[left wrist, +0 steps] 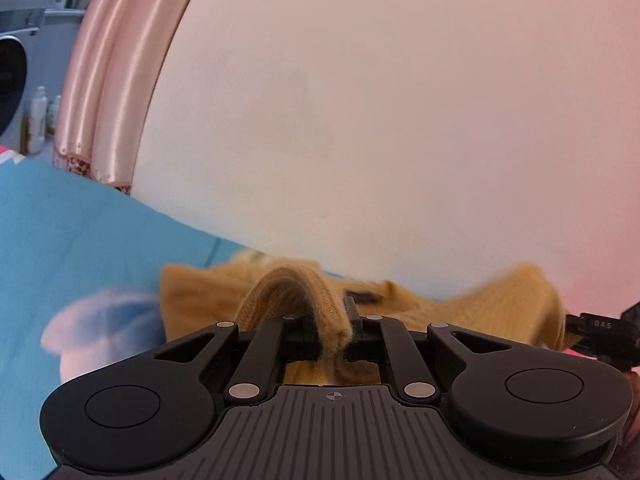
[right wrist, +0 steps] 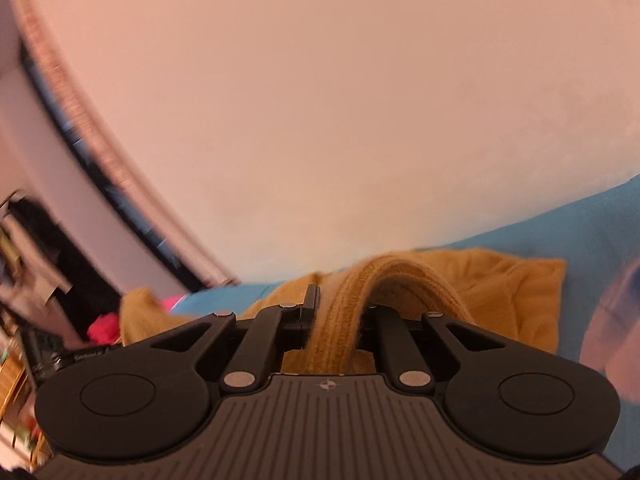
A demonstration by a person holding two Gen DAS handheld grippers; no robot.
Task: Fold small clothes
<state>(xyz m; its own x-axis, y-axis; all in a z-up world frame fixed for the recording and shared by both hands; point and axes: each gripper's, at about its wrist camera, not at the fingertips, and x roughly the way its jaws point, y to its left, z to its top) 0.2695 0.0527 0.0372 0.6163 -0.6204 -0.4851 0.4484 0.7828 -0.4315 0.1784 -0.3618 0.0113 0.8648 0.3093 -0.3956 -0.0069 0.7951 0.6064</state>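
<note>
A mustard-yellow knitted garment [left wrist: 200, 296] lies on a blue bedsheet [left wrist: 80, 232]. My left gripper [left wrist: 340, 334] is shut on a ribbed edge of the garment, which arches up out of the jaws. My right gripper [right wrist: 340, 312] is shut on another ribbed edge of the same yellow garment [right wrist: 500, 292], whose body spreads flat behind it on the blue sheet [right wrist: 580, 232]. The other gripper's black tip [left wrist: 600, 332] shows at the right edge of the left wrist view. Both views are blurred.
A pale pink wall [left wrist: 360, 100] rises just behind the bed. A pink satin curtain [left wrist: 100, 92] hangs at the left, with bottles [left wrist: 36, 120] beyond it. A white cloud print [left wrist: 100, 320] marks the sheet. Dark clutter [right wrist: 48, 260] shows at the far left of the right wrist view.
</note>
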